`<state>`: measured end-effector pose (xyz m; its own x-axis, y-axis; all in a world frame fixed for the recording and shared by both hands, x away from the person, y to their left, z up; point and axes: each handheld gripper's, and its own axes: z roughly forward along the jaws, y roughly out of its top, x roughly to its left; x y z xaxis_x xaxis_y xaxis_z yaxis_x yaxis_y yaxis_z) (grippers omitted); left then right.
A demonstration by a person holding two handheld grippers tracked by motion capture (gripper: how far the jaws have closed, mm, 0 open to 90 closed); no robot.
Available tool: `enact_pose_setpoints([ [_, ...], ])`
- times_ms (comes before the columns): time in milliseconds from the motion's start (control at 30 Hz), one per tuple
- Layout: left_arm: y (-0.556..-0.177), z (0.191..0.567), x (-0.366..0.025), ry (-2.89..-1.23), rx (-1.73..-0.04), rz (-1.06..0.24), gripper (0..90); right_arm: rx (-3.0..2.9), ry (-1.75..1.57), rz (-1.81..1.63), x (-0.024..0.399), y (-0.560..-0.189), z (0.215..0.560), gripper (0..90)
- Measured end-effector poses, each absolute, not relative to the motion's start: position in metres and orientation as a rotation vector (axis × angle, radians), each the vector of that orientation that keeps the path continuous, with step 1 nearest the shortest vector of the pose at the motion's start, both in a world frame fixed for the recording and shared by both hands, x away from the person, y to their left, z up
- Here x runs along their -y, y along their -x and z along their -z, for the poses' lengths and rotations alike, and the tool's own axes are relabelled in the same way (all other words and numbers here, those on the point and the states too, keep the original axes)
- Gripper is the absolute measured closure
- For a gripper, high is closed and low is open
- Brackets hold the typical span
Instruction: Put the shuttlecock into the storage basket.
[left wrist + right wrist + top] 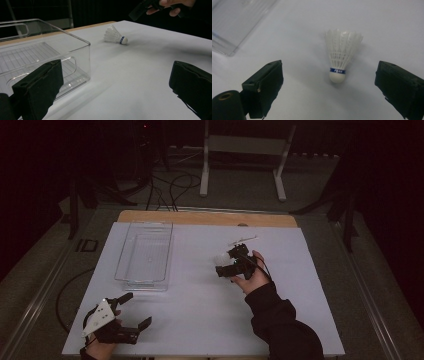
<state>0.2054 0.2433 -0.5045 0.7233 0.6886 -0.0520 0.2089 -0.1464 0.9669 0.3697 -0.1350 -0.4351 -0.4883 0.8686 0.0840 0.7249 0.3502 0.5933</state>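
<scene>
White shuttlecock (339,58) lies on the table (200,320) between the right claw's (329,82) spread jaws, untouched.

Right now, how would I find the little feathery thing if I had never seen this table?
Start at the white table and find the clear plastic bin on its left half. Look to the right of the bin, where the right gripper hovers with jaws open. There the shuttlecock lies on its side: white feathers, round white tip, and a blue band, the only small white thing there.
</scene>
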Motion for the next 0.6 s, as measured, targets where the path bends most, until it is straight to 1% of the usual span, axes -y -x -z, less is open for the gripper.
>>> enact_pose_setpoints([
  [533,-0.206,0.505,-0.243,-1.704,-0.721,-0.481,0.0,-2.484,-1.537,-0.687,0.132,-0.383,0.452,9.2],
  [567,-0.206,0.505,-0.243,-1.705,-0.721,-0.478,0.0,-2.486,-1.535,-0.679,0.132,-0.384,0.453,13.0],
  [600,-0.206,0.505,-0.243,-1.705,-0.721,-0.48,0.0,-2.492,-1.542,-0.67,0.132,-0.385,0.453,14.5],
])
